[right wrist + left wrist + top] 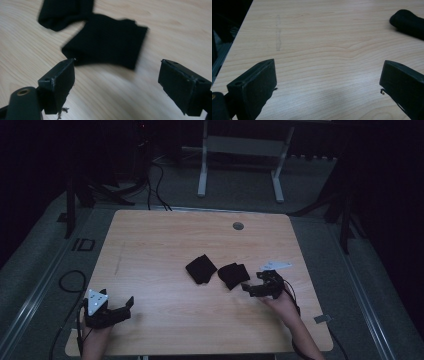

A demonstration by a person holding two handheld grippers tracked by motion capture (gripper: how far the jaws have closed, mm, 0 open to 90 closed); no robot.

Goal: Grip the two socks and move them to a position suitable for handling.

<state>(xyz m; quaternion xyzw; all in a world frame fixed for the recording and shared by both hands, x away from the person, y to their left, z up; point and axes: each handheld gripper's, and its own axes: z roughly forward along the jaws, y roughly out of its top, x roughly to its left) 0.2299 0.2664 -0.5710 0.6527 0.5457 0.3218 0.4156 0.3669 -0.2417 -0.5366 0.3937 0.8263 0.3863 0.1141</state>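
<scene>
Two folded black cloths lie side by side near the middle of the wooden table point(165, 240): a left cloth point(201, 268) and a right cloth point(233, 275). My right gripper point(248, 289) is open just beside the right cloth's near right corner. In the right gripper view that cloth point(107, 43) lies flat just past the spread jaws, with the other cloth point(65, 11) behind it. My left gripper point(127, 307) rests open near the table's front left, far from both cloths. Its own view has bare wood between the jaws and a cloth's edge point(408, 22) at the upper right.
A round cable grommet point(238, 226) sits near the table's far edge. A white desk frame point(240, 155) stands on the floor beyond the table. Cables point(70, 282) lie on the floor at the left. Both forearms come in over the front edge.
</scene>
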